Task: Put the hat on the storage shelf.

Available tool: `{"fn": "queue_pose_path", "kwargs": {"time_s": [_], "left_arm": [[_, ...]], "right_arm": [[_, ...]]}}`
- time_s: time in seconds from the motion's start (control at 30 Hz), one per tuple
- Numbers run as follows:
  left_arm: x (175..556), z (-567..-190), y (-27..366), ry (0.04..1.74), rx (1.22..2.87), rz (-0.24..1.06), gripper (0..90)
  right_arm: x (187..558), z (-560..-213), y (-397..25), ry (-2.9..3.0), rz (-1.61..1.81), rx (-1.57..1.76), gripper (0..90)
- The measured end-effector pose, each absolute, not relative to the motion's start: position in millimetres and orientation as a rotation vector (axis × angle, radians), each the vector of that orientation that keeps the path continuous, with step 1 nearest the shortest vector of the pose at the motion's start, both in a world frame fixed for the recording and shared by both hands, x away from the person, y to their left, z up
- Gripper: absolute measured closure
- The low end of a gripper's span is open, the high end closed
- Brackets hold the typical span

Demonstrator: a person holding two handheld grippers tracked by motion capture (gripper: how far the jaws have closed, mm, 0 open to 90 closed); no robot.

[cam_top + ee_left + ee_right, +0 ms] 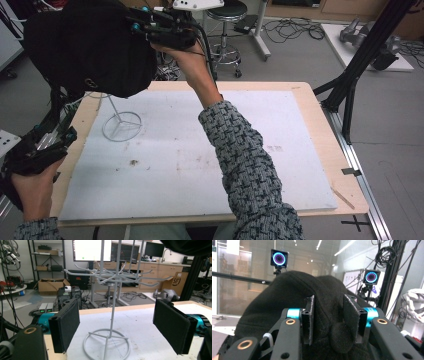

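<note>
The right gripper (328,315) is clenched on a black hat (85,45), held high above the wire rack (112,302). The left gripper (120,325), jaws spread wide and empty, sits near the rack's ring base at the table (310,107) edge.

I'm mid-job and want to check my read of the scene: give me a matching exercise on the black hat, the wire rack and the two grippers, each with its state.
1. soft black fabric hat
2. white wire hook rack
3. left gripper
4. right gripper

a. open, fingers either side of a pole
b. standing on the white board
c. held up above the table
d. shut on fabric

Pairs: 1-c, 2-b, 3-a, 4-d
</note>
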State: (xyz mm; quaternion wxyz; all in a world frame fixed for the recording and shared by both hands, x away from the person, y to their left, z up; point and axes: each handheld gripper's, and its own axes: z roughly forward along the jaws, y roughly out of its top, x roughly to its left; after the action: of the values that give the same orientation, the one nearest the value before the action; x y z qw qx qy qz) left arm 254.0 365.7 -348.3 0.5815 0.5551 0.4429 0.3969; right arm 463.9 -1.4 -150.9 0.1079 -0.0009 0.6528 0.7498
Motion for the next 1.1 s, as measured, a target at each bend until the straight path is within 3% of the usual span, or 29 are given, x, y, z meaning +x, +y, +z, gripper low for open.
{"fn": "queue_pose_path", "kwargs": {"time_s": [0.7,1.1], "left_arm": [[255,-348,365,1.031,1.297,0.928,21.6],[256,-348,364,1.028,1.295,0.926,21.6]], "right_arm": [[470,-189,-2,2.004,2.097,0.067,61.8],[469,-198,-7,1.991,2.080,0.108,50.5]]}}
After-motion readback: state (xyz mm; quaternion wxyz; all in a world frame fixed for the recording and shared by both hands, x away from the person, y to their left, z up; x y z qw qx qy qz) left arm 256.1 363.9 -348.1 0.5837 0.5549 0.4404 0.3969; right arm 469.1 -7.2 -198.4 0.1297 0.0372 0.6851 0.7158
